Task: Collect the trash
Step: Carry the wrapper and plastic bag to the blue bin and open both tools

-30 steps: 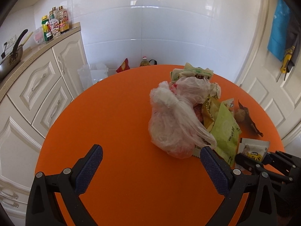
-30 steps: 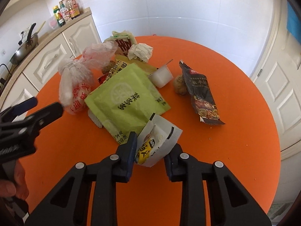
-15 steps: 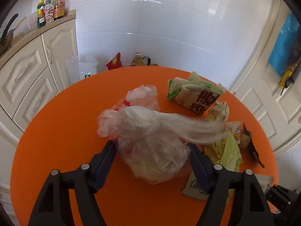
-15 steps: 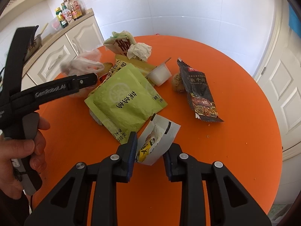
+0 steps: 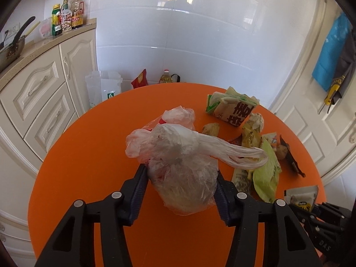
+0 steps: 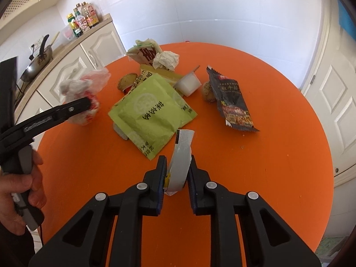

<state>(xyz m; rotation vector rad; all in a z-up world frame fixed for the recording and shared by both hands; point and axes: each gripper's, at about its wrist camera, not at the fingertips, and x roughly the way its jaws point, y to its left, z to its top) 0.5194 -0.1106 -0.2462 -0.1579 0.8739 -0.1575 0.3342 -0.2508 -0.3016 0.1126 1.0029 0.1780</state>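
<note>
plastic bag (image 5: 182, 173) near table's (image 5: 89, 155) edge

we see a thin, crinkled translucent plastic bag (image 5: 182, 166), a matt green packet (image 6: 151, 113), a glossy dark foil wrapper (image 6: 231, 102), crumpled paper (image 6: 166, 60), a smooth orange table (image 6: 278, 155), and glossy white wall tiles (image 5: 200, 33).

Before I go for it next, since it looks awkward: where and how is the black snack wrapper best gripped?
Probably at its near, torn end, coming from above along its length. The black snack wrapper lies flat on the orange table, so a mid-body pinch gets little purchase; its near edge lies clear of other litter, while the far end lies against a brown lump.
</note>
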